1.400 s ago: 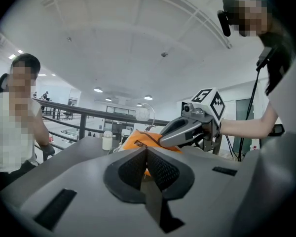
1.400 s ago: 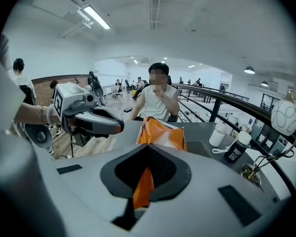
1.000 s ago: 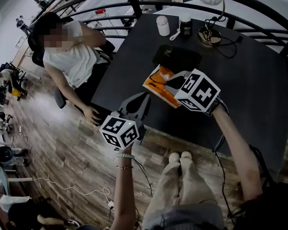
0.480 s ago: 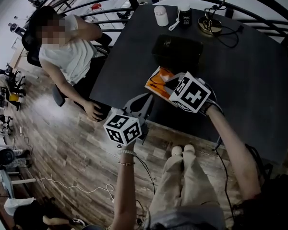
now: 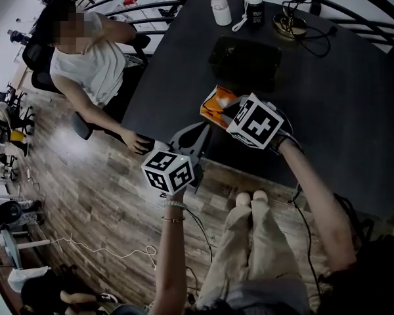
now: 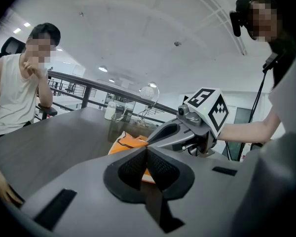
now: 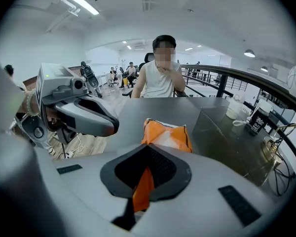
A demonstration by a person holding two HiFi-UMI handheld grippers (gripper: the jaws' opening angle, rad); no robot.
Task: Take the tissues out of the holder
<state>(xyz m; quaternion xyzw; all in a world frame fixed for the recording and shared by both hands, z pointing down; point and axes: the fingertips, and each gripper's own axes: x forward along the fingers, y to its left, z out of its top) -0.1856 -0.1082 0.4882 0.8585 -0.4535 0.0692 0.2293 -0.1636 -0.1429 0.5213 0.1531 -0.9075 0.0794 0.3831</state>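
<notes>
Head view is showing little change over the last second. Nearest, at the table edge and well on the near side of the dark holder, the left gripper is waiting with its jaws together, carrying nothing. Next, the right gripper is staying clamped on a corner flap of the orange tissue pack. The pack is keeping its place just on the near side of the holder, outside it. So I am judging the taking-out as nearly finished. Beyond the holder a white bottle is standing.
</notes>
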